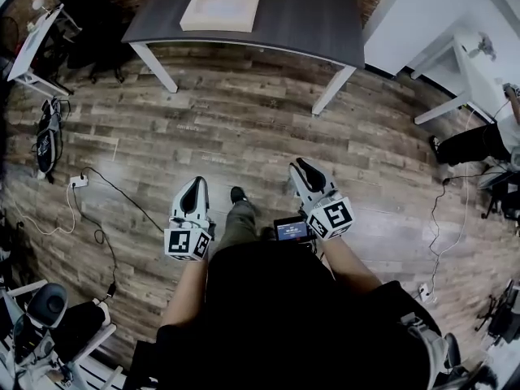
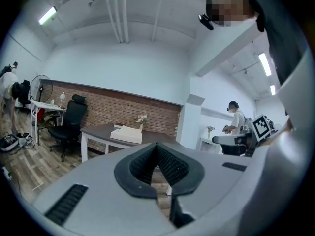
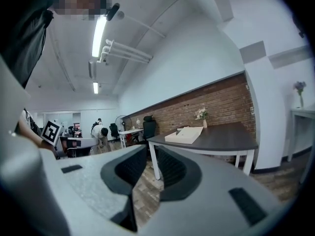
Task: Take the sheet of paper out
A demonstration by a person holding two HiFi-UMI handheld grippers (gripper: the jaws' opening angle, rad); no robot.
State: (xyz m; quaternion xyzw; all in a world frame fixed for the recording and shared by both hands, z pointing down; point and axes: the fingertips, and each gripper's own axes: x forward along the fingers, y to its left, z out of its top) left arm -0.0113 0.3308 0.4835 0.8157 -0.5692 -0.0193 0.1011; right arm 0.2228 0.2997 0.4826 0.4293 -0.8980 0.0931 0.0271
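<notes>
A: What is being counted here?

B: Two grippers are being held out, the left gripper [image 1: 194,182] and the right gripper [image 1: 300,165], each carrying one marker cube. Ahead of both, one dark table [image 1: 309,23] on white legs is being shown. One pale flat box [image 1: 223,2] is lying on its top, and one small vase of flowers [image 3: 201,114] is standing beyond the box. The sheet of paper cannot be told apart from the box in any view.

A: How are the grippers being held?

B: They are being held side by side and about level, both pointed toward the table, with the forearms bent in at the waist. The left gripper's pads are being pressed together at their tips, with nothing between them. The right gripper's pads are being held slightly apart, and only floor and one table leg are being seen through the gap.

A: What room is being left for moving?

B: A broad stretch of bare wooden floor [image 1: 244,112] is being left between the gripper tips and the table's near edge. Out to the left of the left gripper, cables [image 1: 122,197] and one power strip [image 1: 79,181] are lying on the boards. Well out to the right of the right gripper, a white table [image 1: 443,110] is standing
</notes>
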